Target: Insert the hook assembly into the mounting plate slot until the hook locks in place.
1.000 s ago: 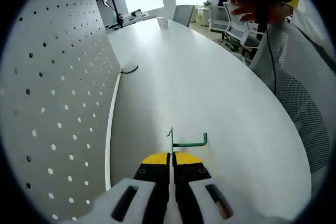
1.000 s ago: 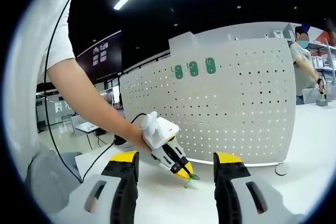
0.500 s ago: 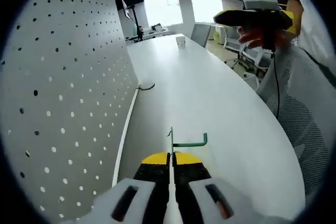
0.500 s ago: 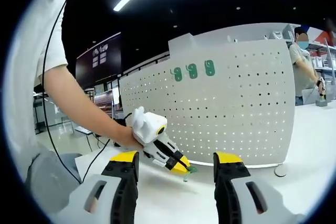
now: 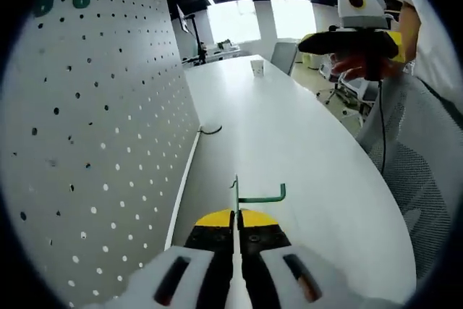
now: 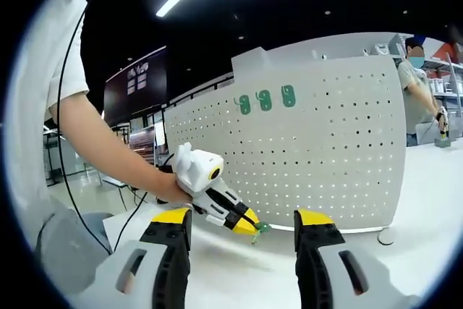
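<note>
White perforated metal takes up the left of the left gripper view: the mounting plate [image 5: 94, 135] stands upright on the table [image 5: 289, 135], its lower edge running away along the tabletop; to its right the bare white surface stretches wide and open as far as the table's curved far edge. At bottom centre the left gripper [image 5: 236, 216] has its yellow-tipped jaws pressed together on the stem of the green hook assembly [image 5: 255, 195]; the hook is just beside the plate's foot, apart from it; its stem stands straight up out of the jaws, and its long arm runs level to the right, away from the plate, ending in a small upturned tip. At upper right the right gripper [image 5: 352, 40] hangs above the table's edge, well apart from the hook.

In the right gripper view the left gripper [image 6: 246, 221] reaches in from the left, the hook [image 6: 260, 228] pinched at its tip just in front of the plate [image 6: 325, 142], low near the plate's base; three green hooks [image 6: 266, 98] hang high on the plate; the right gripper's own jaws [image 6: 244, 226] stand wide apart with nothing between them.

Against the picture half a second ago, the left gripper sits a little higher and nearer the plate; the plate spreads wider across the left gripper view; the hook keeps the same place in the jaws.
</note>
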`<state>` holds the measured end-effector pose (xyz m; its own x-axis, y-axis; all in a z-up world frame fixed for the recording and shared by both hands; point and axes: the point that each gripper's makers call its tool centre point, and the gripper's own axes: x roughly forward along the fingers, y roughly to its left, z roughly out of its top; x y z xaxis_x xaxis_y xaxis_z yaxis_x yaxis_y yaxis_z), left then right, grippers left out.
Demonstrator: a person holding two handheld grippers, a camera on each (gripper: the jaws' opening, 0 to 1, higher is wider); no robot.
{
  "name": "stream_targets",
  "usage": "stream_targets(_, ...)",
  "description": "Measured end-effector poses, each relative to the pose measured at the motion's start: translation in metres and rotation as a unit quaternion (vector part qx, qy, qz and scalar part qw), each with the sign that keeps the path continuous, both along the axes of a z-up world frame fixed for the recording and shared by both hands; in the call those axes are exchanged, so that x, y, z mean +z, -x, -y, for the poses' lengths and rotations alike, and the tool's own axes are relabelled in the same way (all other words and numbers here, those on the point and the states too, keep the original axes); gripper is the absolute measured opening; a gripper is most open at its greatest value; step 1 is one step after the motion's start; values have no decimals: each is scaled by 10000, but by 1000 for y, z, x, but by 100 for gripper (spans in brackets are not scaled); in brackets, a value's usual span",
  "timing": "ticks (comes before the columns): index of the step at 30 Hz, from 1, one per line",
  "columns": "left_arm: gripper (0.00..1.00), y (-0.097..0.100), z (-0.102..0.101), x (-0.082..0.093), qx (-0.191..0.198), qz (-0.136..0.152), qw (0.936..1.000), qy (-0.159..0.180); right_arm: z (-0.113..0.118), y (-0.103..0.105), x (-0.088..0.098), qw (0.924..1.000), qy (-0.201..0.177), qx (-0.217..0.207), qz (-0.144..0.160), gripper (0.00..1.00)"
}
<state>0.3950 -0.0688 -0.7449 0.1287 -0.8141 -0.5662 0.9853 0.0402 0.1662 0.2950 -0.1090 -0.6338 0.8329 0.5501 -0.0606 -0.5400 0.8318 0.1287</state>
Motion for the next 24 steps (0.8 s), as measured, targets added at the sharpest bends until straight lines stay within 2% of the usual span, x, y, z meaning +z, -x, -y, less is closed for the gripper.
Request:
stream_targets(13,1,1,4,35,293,98,9980,552,-4,-2,10,9999,-48,23,98,55)
stream_targets(19,1,6,1,37,407,115,9971,631,-8,-3,18,9998,-29,78,181,55)
stream_targets(24,1,10,0,47,527,130,9953,804,-9,-3,19,9997,12,103,221,55)
